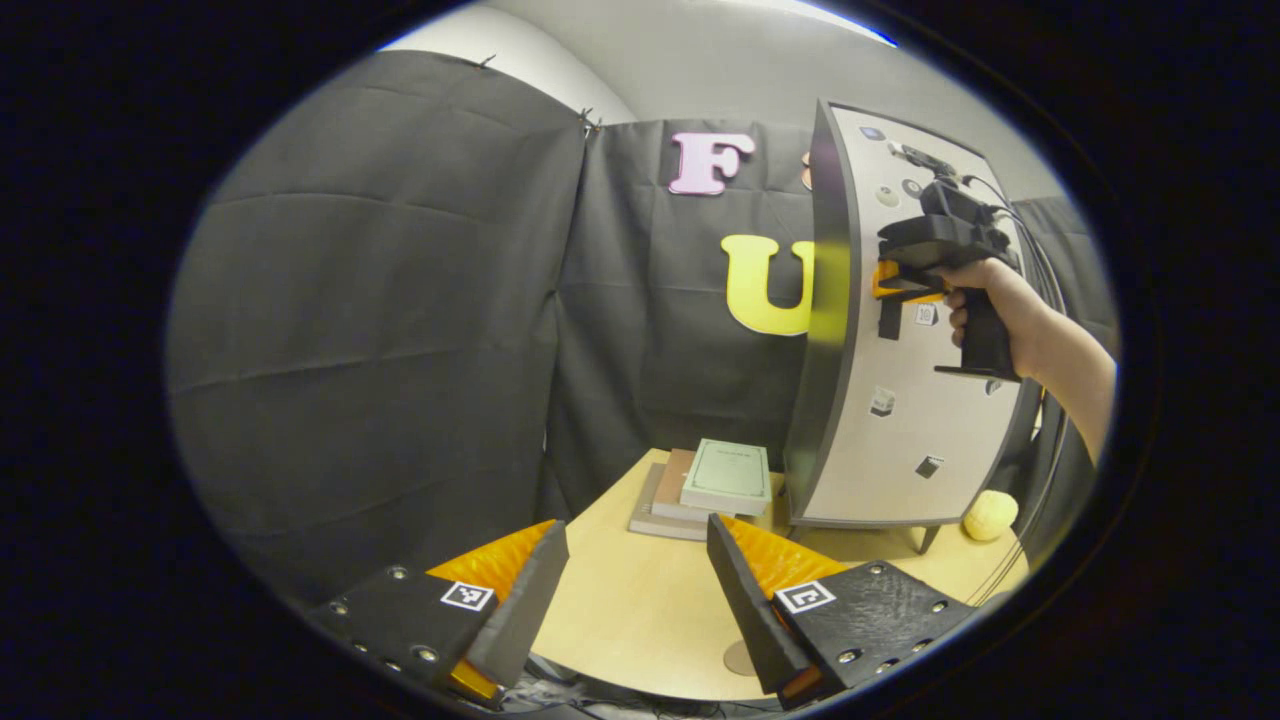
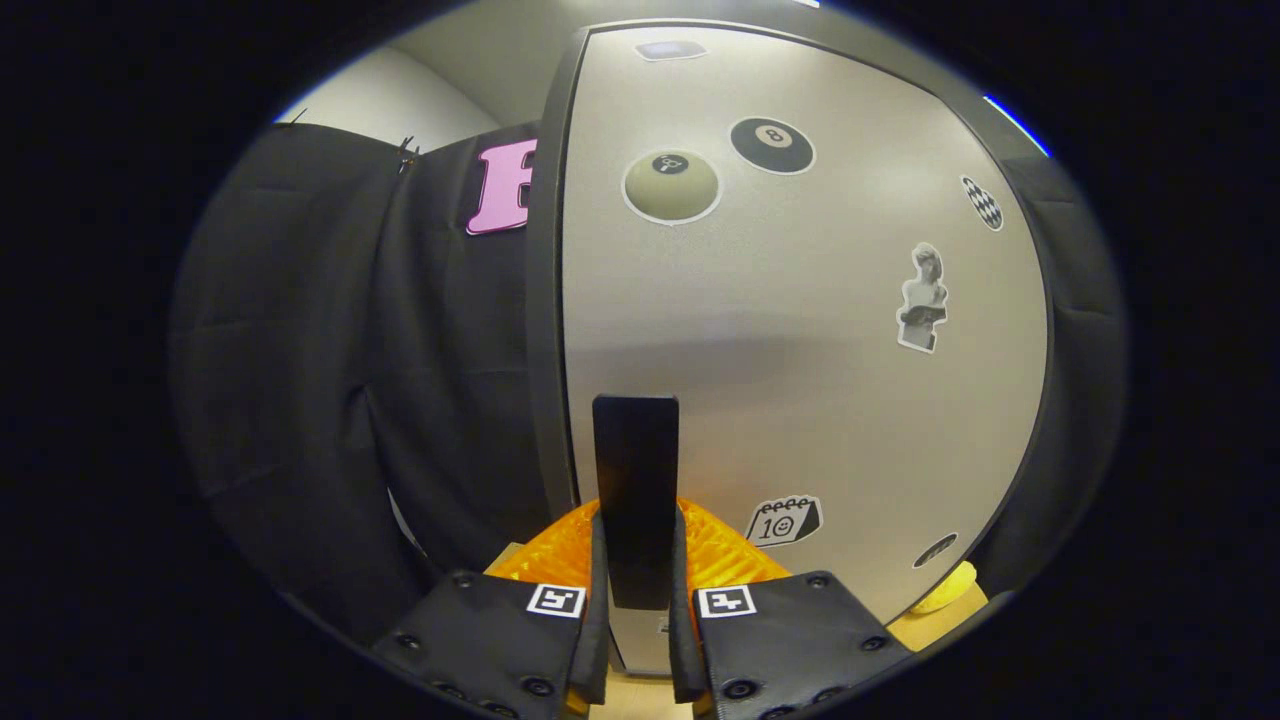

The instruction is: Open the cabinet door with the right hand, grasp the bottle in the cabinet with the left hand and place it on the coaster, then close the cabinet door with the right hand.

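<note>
Right gripper (image 2: 637, 610) clamped on the cabinet door handle (image 2: 635, 490); left gripper (image 1: 630, 590) waits with fingers apart.

The cabinet door (image 2: 800, 340) looks closed or almost closed, which fits both the start of opening and the end of closing. I judge it a stiff, smooth panel that swings on its hinge, so the narrow upright handle is the place to hold, squarely between both fingers. The left gripper hangs empty over the table (image 1: 640, 620). The bottle's place I cannot tell.
</note>
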A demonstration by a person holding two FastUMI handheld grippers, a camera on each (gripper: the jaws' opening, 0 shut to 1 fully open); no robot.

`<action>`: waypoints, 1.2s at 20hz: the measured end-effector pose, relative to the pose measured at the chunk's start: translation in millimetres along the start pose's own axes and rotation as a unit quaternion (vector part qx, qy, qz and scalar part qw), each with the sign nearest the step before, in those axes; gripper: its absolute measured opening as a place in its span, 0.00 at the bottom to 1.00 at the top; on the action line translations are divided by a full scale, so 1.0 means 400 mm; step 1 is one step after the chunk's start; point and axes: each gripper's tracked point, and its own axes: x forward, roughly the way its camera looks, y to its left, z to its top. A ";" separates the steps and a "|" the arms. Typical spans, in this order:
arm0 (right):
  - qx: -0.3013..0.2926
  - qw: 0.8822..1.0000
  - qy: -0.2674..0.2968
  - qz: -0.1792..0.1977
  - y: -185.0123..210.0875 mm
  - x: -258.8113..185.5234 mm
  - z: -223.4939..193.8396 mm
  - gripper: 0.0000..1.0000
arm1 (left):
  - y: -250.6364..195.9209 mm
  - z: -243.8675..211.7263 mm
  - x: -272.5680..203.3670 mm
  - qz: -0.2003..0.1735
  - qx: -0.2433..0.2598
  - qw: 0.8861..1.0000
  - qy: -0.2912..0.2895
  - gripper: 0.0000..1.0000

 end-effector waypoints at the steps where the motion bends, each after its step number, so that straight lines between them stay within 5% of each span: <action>1: 0.001 1.000 0.001 0.006 -0.001 0.000 -0.002 0.27 | -0.007 0.000 -0.003 -0.001 0.000 1.000 0.000 0.83; 13: -0.011 0.996 -0.003 0.087 0.001 -0.106 -0.011 0.22 | -0.080 0.017 -0.025 -0.020 0.009 1.000 -0.004 0.83; 24: -0.014 0.993 -0.006 0.121 -0.027 -0.214 -0.020 0.22 | -0.129 0.017 -0.073 -0.035 0.019 0.999 0.000 0.83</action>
